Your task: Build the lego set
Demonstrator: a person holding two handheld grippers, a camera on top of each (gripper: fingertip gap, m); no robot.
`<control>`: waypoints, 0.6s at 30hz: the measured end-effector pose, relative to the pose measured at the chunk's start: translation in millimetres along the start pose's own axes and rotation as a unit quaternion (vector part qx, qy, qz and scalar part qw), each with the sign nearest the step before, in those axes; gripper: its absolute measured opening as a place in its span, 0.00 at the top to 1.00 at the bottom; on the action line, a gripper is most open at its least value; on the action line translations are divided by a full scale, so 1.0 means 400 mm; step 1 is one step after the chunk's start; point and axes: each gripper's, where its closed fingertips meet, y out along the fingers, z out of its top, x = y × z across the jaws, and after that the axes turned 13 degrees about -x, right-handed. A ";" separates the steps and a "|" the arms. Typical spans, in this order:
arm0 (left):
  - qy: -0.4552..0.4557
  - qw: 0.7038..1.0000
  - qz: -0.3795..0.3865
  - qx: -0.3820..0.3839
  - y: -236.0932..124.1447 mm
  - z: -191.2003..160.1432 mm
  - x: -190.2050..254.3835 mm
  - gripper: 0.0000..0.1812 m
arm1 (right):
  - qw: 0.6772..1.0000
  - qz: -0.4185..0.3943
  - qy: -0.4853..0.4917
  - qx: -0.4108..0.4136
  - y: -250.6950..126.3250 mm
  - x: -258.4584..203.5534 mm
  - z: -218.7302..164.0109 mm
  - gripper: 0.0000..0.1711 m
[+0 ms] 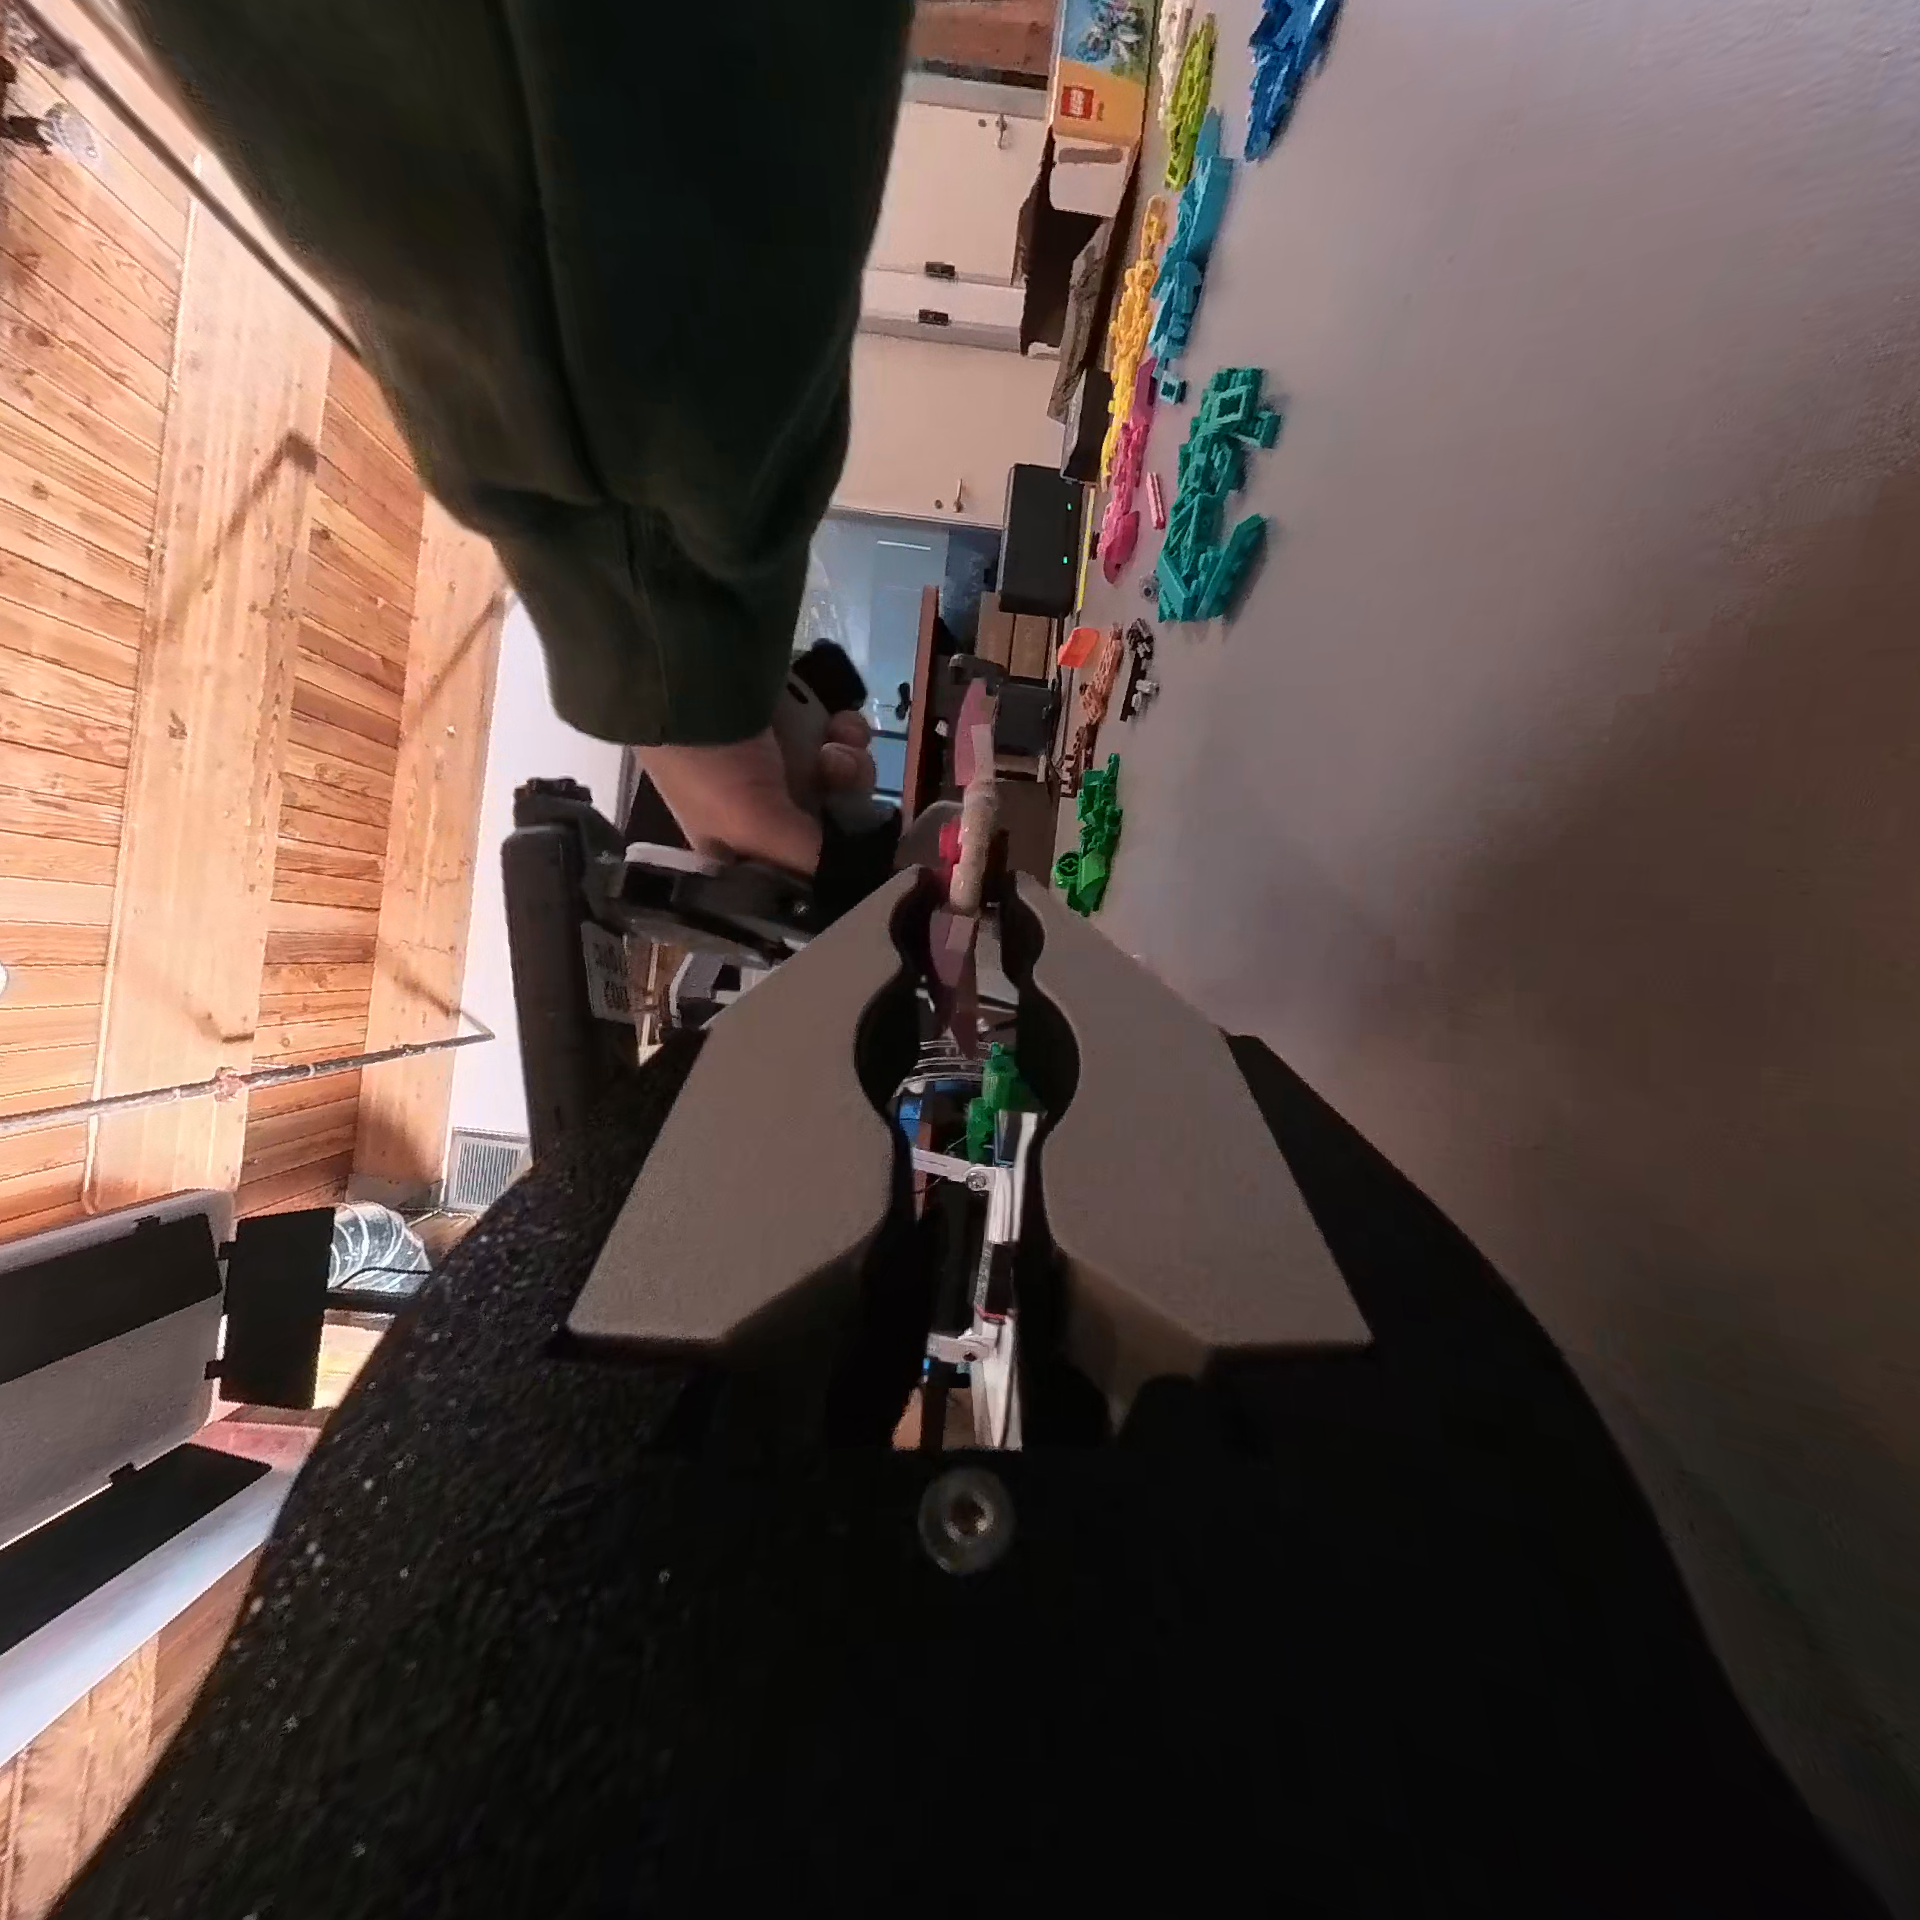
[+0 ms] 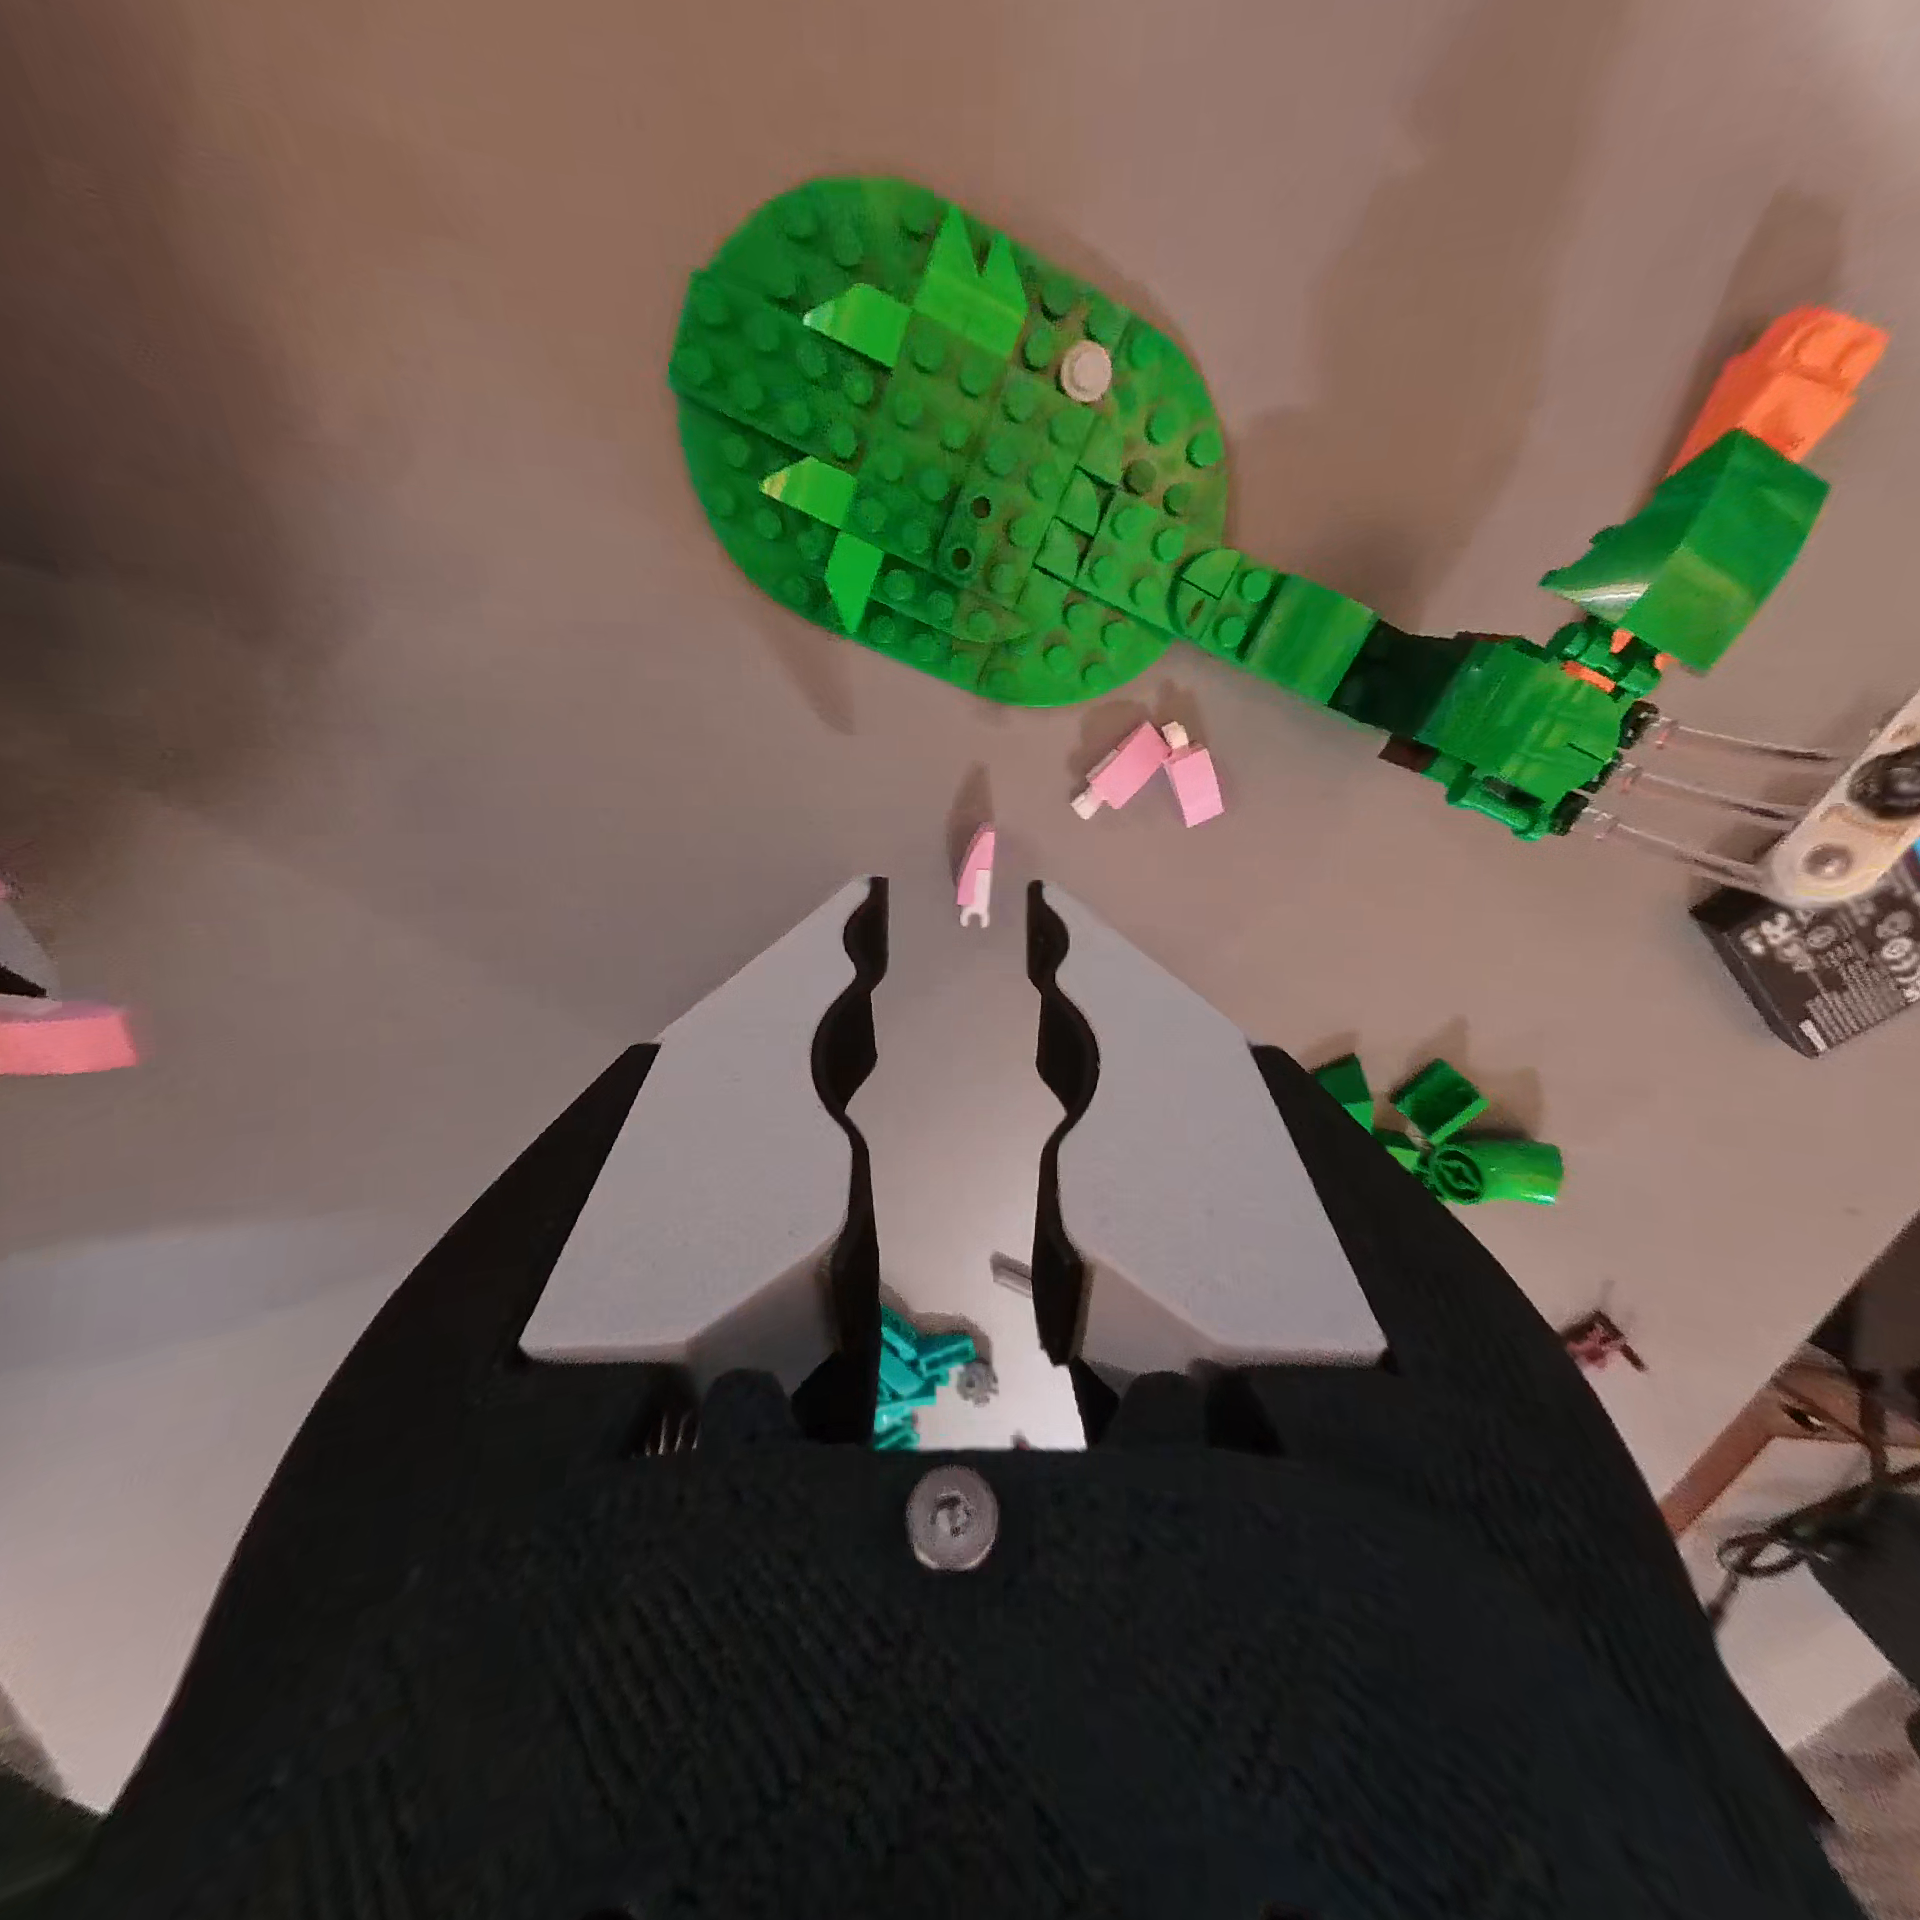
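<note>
- The left gripper [image 1: 961, 883] is seen with its jaws pinching a dark pink and tan lego sub-assembly [image 1: 966, 831], held clear of the bench [image 1: 1558, 727], probably so that further pieces can be fitted to it in the air.
- The right gripper [image 2: 956, 883] is held over the bench with its jaws spread and nothing between them; a small pink piece [image 2: 977, 868] lies on the bench just beyond the tips, in line with the gap, so a pickup of it is judged to be the step in hand.
- 2 more pink pieces [image 2: 1153, 774] lie close by, set near the work, apparently for ready reach.
- A green oval plate [image 2: 935, 436] with a stem to a green and orange build [image 2: 1704, 540] lies flat toward the far side of the bench.
- Loose green pieces [image 2: 1455, 1143] lie near the bench's right edge in the right wrist view, beside a black booklet [image 2: 1839, 966].
- Sorted piles by colour, such as the teal pile [image 1: 1216, 499], are ranged along the bench, and a box [image 1: 1101, 73] stands at its far end, as seen in the left wrist view.
- A person's hand [image 1: 758, 800], in a dark green sleeve [image 1: 582, 312], is seen gripping the other tool's handle.
</note>
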 end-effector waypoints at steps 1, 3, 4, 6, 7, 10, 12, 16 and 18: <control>0.001 1.000 -0.002 0.000 0.000 0.001 0.002 0.95 | 1.000 0.007 0.002 -0.009 -0.001 0.001 0.000 0.85; 0.001 1.000 -0.002 0.003 0.000 0.003 0.002 0.95 | 0.999 0.022 0.001 -0.023 -0.001 -0.002 0.002 0.85; 0.001 1.000 -0.004 0.003 0.000 0.003 0.003 0.95 | 0.999 0.023 0.000 -0.032 0.001 0.000 0.003 0.85; 0.002 1.000 -0.006 0.004 0.001 0.005 0.006 0.95 | 0.999 0.008 -0.007 -0.045 0.008 0.014 0.008 0.85; 0.003 1.000 -0.006 0.005 0.001 0.006 0.007 0.95 | 0.999 0.007 -0.006 -0.048 0.012 0.018 0.013 0.85; 0.004 1.000 -0.009 0.005 0.001 0.006 0.009 0.96 | 0.998 0.019 0.004 -0.064 0.031 0.024 0.017 0.85; 0.004 1.000 -0.011 0.005 0.001 0.006 0.011 0.96 | 0.996 0.023 0.011 -0.080 0.045 0.031 0.012 0.86; 0.008 1.000 -0.014 0.006 0.002 0.008 0.015 0.95 | 0.996 0.031 0.018 -0.087 0.050 0.033 0.005 0.98; 0.008 1.000 -0.017 0.004 0.003 0.006 0.018 0.95 | 0.995 0.032 0.032 -0.084 0.050 0.032 -0.003 1.00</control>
